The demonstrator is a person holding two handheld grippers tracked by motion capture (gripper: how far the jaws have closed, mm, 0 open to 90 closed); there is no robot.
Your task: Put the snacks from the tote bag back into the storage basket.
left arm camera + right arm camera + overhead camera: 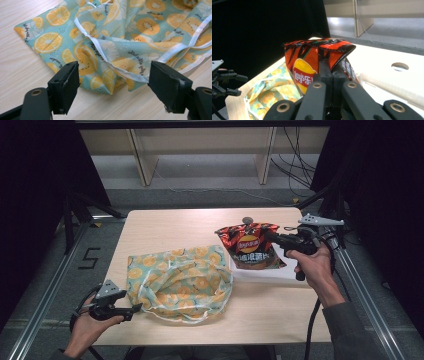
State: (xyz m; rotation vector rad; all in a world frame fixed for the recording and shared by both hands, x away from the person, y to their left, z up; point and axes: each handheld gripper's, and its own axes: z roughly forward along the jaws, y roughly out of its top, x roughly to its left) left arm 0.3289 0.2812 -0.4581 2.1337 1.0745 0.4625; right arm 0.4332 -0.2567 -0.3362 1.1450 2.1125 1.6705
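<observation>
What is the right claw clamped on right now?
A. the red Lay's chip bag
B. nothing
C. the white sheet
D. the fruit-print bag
A: the right claw is shut on an edge of the red Lay's chip bag.

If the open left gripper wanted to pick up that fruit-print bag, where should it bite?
Probably the white-piped edge of the fruit-print bag, which stands up in a loose fold right between the open jaws of the left gripper. Come in level from the table's near left corner, where the gripper already points; elsewhere the fabric lies flatter.
</observation>
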